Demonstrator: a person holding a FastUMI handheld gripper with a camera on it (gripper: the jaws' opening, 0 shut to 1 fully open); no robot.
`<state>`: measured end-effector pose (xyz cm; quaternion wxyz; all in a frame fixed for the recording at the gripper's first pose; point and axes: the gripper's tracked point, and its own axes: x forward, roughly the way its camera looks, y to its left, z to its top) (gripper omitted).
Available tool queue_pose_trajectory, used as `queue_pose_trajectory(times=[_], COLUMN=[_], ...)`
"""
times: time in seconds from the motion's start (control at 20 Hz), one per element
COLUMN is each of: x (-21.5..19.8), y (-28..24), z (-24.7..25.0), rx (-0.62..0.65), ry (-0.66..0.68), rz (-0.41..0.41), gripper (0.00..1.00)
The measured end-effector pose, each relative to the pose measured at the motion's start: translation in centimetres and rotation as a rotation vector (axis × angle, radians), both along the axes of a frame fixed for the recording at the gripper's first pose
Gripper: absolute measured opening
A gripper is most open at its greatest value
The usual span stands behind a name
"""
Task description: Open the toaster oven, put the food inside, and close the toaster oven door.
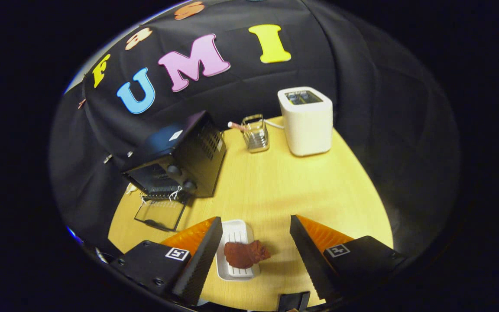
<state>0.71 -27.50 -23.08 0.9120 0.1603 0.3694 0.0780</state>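
My tongs [256, 225] are spread wide, with nothing pinched between them. In the gap between the two fingers lies the food [245, 254], a reddish-brown lump of meat. It rests on a small white ribbed tray [236, 232], overlapping the tray's right edge, nearer my left finger than my right. Neither finger touches the meat or the tray as far as I can tell.

The tray sits on the pale wooden surface [284, 186]. Beyond my left finger stands the black toaster oven [176, 158], seen at an angle, with its two knobs facing me. Its glass door [160, 214] is folded down and open, lying flat on the surface in front of the oven's mouth. Inside I can just make out a wire rack.

Farther back, well apart from the oven, a white pop-up toaster [306, 121] stands by the booth's wall, with its cord trailing off to the left. Just beside it, between toaster and oven, is a small metal wire holder [256, 133] with a pinkish handle sticking out to the left.
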Motion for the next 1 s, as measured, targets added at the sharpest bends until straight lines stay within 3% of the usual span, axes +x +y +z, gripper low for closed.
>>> queue_pose_trajectory(times=[0.25,0.45,0.6,0.75,0.9,1.0], x=[-1.6,-1.9,-2.3,-2.6,-2.5,-2.4], y=[1.3,2.2,2.3,2.1,1.9,2.0], z=[-4.1,-5.6,-6.4,-7.2,-7.5,-7.3], rx=[0.106,0.207,0.279,0.325,0.387,0.417], ry=[0.139,0.202,0.251,0.29,0.334,0.342], rz=[0.081,0.097,0.087,0.064,0.024,0.018], gripper=[0.98,0.96,0.85,0.85,0.59,0.59])
